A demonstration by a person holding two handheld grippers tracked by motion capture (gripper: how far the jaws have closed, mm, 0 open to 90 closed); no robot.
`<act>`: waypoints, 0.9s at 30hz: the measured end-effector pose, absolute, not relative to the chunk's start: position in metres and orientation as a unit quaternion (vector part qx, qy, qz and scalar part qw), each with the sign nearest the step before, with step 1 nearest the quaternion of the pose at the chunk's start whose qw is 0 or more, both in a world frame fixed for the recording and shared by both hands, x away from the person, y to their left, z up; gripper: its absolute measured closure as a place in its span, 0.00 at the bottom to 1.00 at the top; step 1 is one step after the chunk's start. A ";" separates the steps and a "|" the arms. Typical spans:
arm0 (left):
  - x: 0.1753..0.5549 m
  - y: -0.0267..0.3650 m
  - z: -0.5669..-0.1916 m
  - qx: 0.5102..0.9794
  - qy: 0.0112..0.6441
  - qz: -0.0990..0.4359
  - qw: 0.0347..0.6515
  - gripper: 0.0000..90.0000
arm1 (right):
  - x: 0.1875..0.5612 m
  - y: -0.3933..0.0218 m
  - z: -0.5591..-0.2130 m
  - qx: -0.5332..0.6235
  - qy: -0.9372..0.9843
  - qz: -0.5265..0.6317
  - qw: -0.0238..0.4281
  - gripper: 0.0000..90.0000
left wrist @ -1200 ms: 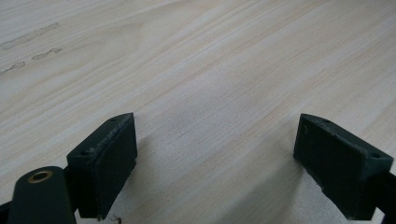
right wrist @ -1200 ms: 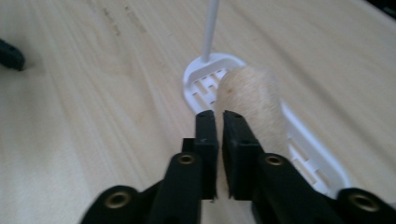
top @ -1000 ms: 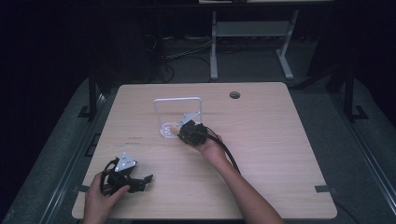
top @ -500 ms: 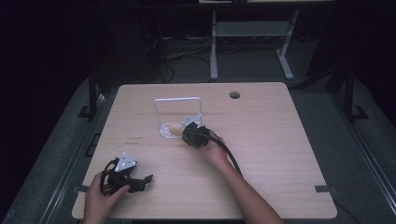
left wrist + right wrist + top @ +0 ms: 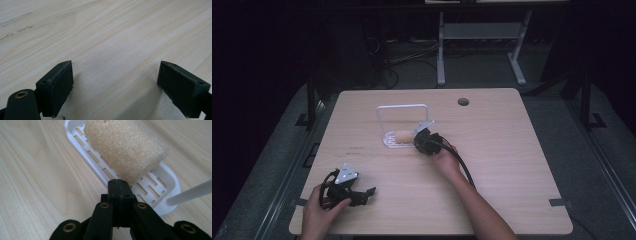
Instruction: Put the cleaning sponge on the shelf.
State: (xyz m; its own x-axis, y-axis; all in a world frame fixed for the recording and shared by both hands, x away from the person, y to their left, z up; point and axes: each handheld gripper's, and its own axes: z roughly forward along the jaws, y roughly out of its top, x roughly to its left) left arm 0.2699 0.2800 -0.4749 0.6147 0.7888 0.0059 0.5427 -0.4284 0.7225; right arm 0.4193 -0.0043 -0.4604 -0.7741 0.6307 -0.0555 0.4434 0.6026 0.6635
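— Sponge (image 5: pixel 126 150) position?
— On the white tray (image 5: pixel 167 176) on the desk (image 5: pixel 512 150), just ahead of the right gripper (image 5: pixel 120 185); its fingers are pressed together, empty.
— Left gripper (image 5: pixel 115 85)?
— Fingers spread apart, well away.

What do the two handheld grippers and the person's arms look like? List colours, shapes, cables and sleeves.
Both are black. The left gripper has two blocky black pads, brass-coloured rivets at its links and a grey three-cornered plate on top. The right gripper has the same black linkage with brass rivets, a grey plate, and a thick black cable trailing along the forearm. Both forearms are bare: no sleeves or gloves visible.
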 end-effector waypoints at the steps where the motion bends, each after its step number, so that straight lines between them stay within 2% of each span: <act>1: 0.270 0.280 -0.475 0.827 0.403 0.175 0.352 0.14 | 0.419 -0.005 -0.461 0.304 0.884 0.324 0.145 0.99; 16: 0.270 0.280 -0.475 0.827 0.402 0.175 0.352 0.14 | 0.408 -0.012 -0.458 0.300 0.883 0.336 0.134 0.97; 27: 0.270 0.280 -0.475 0.827 0.403 0.175 0.352 0.14 | 0.393 -0.027 -0.446 0.291 0.880 0.346 0.145 0.83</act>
State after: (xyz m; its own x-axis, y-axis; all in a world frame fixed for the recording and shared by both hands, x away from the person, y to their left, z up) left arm 0.2699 0.2800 -0.4749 0.6148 0.7887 0.0060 0.5427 -0.4285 0.7224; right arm 0.3934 -0.0269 -0.4456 -0.7882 0.6130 -0.0542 0.4122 0.5912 0.6932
